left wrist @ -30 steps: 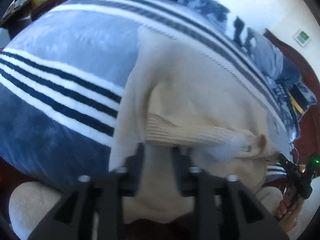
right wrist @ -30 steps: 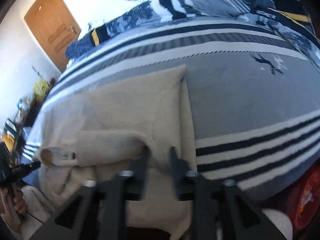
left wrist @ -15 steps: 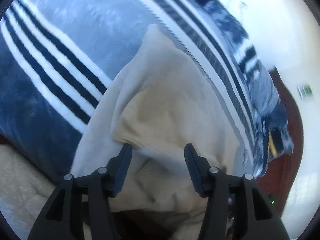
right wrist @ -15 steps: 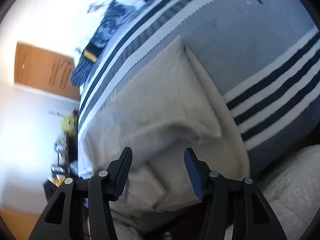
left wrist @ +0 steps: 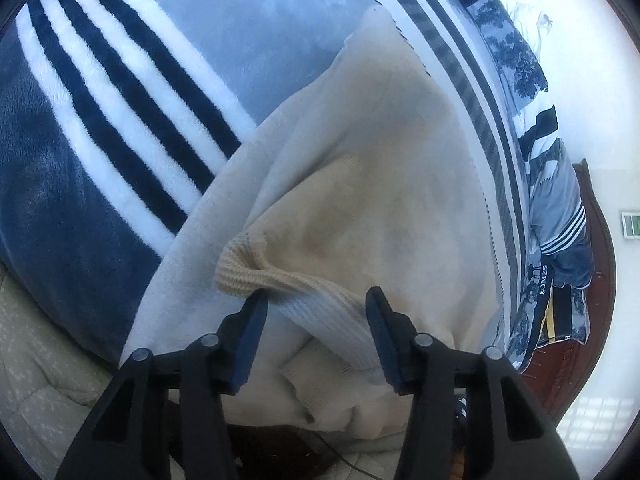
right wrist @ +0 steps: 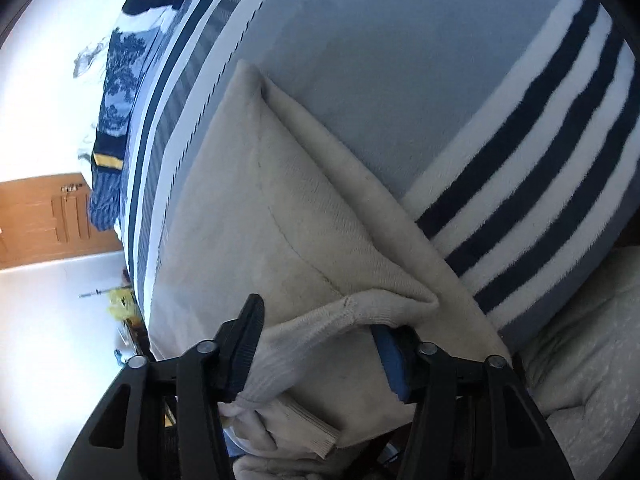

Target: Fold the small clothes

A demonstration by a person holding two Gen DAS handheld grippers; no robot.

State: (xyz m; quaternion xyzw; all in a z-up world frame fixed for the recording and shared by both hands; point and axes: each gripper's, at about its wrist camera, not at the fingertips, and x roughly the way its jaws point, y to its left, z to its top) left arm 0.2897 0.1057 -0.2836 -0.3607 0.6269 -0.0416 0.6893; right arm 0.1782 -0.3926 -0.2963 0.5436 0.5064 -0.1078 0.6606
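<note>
A cream knit sweater (left wrist: 360,184) lies partly folded on a blue blanket (left wrist: 120,100) with white and navy stripes. My left gripper (left wrist: 316,312) points down at the sweater's near edge. Its jaws are closing, and a ribbed band (left wrist: 280,280) of the sweater runs between them. In the right wrist view the sweater (right wrist: 260,220) covers the blanket (right wrist: 400,80) from the left. My right gripper (right wrist: 320,332) is closing too. A folded ridge of knit (right wrist: 360,308) lies across its gap and drapes over the right fingertip.
Patterned blue pillows and bedding (left wrist: 560,220) are piled at the far end by a dark wooden headboard (left wrist: 596,216). A quilted cream cover (right wrist: 580,340) hangs below the blanket's near edge. A wooden door (right wrist: 40,220) stands in the white wall on the left.
Both grippers were shut on the sweater, then opened wide. They have rolled and sunk toward its near edge, and their jaws now stand narrower with knit fabric between them.
</note>
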